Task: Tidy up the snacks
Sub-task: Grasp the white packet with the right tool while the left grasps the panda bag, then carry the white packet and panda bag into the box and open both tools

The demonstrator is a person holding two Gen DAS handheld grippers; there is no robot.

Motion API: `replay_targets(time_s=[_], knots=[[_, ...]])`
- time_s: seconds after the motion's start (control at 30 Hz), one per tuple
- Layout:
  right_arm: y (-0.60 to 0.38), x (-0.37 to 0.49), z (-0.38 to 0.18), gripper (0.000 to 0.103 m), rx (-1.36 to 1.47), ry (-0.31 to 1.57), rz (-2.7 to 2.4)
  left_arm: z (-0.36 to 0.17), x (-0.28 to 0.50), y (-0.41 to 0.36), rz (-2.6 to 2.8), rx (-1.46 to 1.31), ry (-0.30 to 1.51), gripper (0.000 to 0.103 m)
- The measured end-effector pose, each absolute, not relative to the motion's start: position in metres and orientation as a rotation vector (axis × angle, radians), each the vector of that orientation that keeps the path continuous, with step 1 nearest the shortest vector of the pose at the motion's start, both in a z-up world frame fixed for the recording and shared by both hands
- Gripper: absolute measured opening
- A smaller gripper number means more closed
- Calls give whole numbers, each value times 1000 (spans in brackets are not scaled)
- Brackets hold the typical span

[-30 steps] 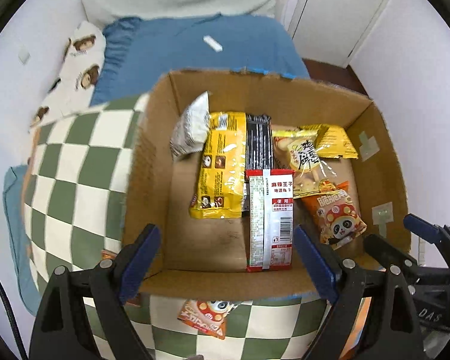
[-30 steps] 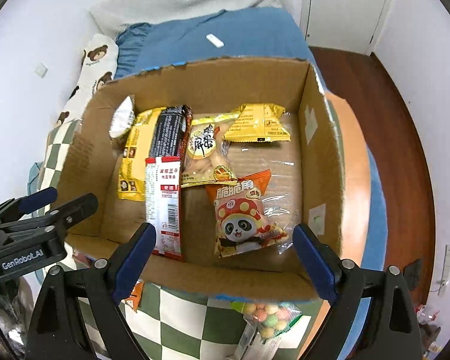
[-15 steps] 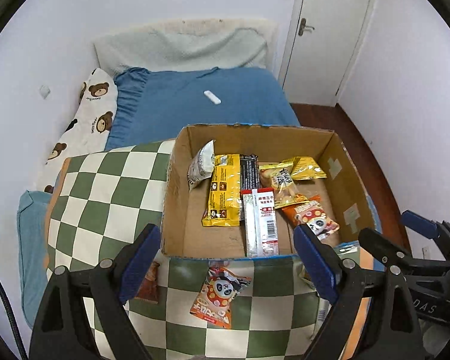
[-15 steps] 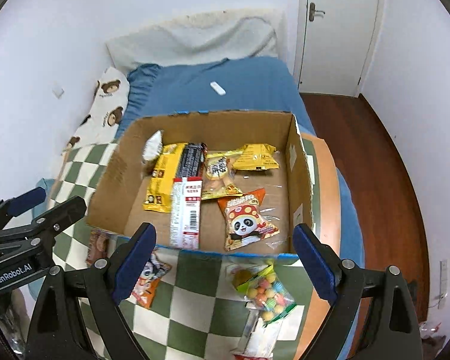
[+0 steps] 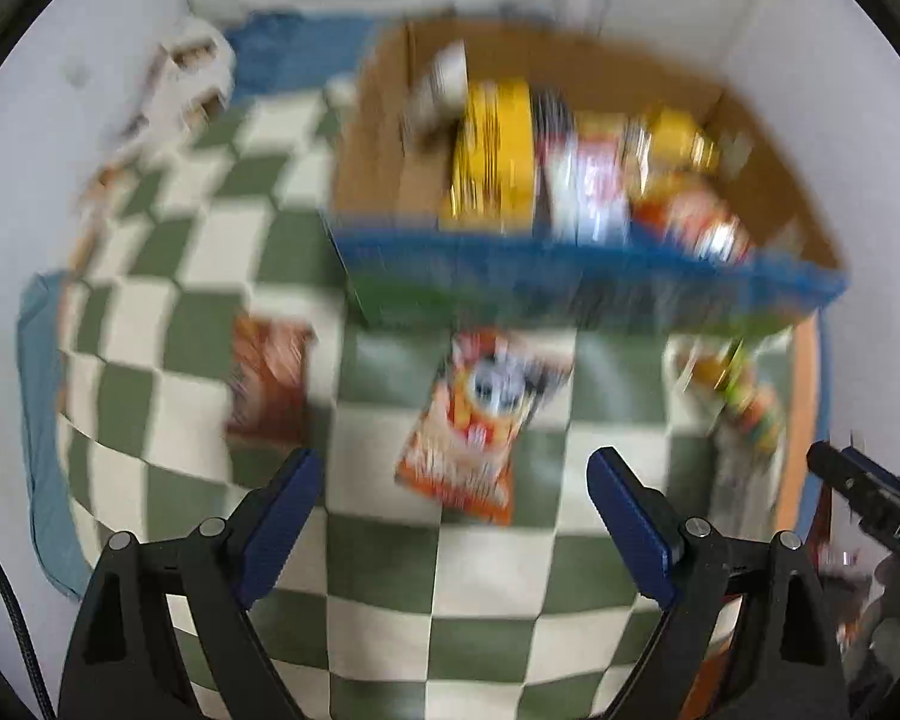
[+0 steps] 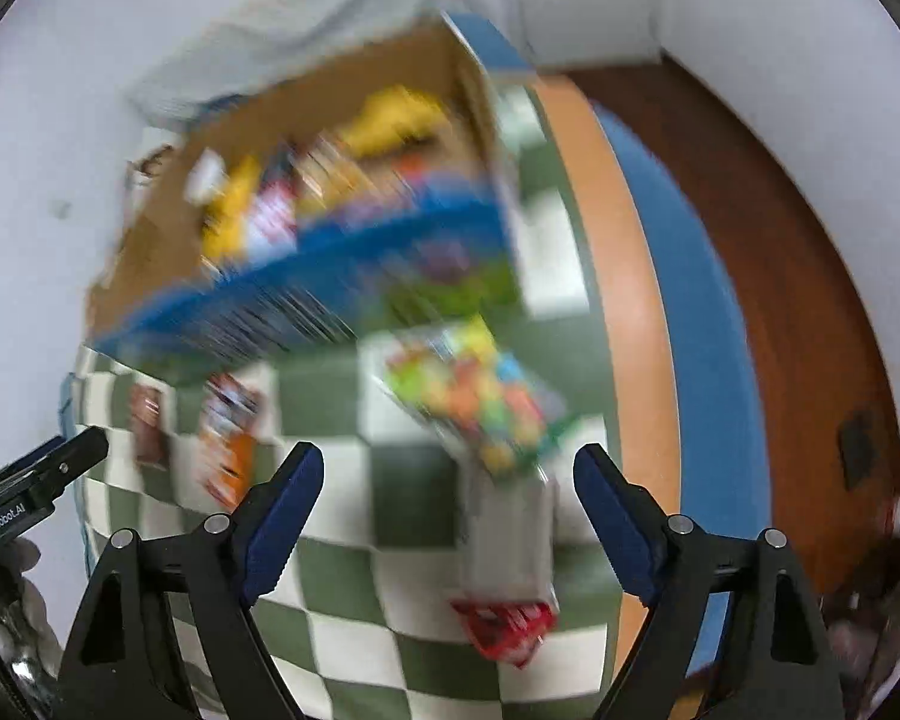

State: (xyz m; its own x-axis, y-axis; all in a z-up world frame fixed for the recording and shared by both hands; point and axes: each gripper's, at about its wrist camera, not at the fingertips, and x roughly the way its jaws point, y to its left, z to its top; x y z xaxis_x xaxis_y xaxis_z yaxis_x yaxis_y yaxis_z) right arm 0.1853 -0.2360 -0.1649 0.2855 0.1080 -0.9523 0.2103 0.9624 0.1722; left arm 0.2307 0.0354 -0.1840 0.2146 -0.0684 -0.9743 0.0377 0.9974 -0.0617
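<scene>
Both views are motion-blurred. A cardboard box [image 5: 378,138] with a blue front edge holds several snack packs. On the green-and-white checked cloth [image 5: 390,570] in front of it lie an orange panda snack bag [image 5: 474,432], a dark red bag [image 5: 270,384] and a colourful candy bag [image 6: 480,402]. My left gripper [image 5: 453,480] is open and empty, just short of the orange bag. My right gripper [image 6: 447,474] is open and empty, its fingers on either side of a grey-and-red pack [image 6: 507,558] lying below the candy bag.
The checked cloth covers a bed with a blue sheet [image 6: 690,324] and an orange edge [image 6: 624,300]. Brown wooden floor [image 6: 810,312] lies to the right. White walls stand close on the left. The other gripper shows at each view's edge [image 5: 870,492].
Both grippers have pulled back from over the box and dropped toward the cloth in front of it. The loose packs on the cloth are now close to the fingers. Both stay open.
</scene>
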Motion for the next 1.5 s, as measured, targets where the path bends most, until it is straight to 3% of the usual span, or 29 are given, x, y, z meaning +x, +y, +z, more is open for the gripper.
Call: replay_targets(time_s=[0.2,0.27,0.3,0.33,0.37,0.4,0.47,0.77,0.9,1.07,1.13,1.2,1.43,1.5], knots=[[-250,172,-236,87,327,1414,-115,-243,250,19,-76,52,1450,91],[-249,170,-250,75,320,1437,-106,-250,259,8,-112,68,1440,91],[-246,171,-257,72,308,1452,-106,-254,262,1,-130,76,1439,81],[-243,171,-262,62,297,1459,-101,-257,264,-4,-131,92,1440,72],[-239,170,-265,56,280,1467,-100,-260,264,-9,-139,102,1446,54],[-233,169,-268,55,239,1475,-105,-263,263,-13,-139,108,1457,45],[-216,165,-267,53,163,1472,-82,-263,254,-16,-124,108,1445,42],[-152,152,-269,53,47,1462,70,-296,181,12,-50,-172,1589,42],[-148,152,-277,58,34,1482,82,-299,179,4,-53,-137,1601,42],[-158,158,-284,61,83,1502,92,-248,177,-10,-106,-74,1511,43],[-173,162,-281,61,104,1508,99,-227,178,-21,-157,-13,1454,55],[-185,165,-279,62,129,1515,101,-218,191,-39,-199,109,1406,77],[-187,162,-276,62,77,1521,110,-268,227,-88,-307,426,1493,77],[-184,161,-275,61,54,1519,114,-273,227,-88,-295,392,1519,61]])
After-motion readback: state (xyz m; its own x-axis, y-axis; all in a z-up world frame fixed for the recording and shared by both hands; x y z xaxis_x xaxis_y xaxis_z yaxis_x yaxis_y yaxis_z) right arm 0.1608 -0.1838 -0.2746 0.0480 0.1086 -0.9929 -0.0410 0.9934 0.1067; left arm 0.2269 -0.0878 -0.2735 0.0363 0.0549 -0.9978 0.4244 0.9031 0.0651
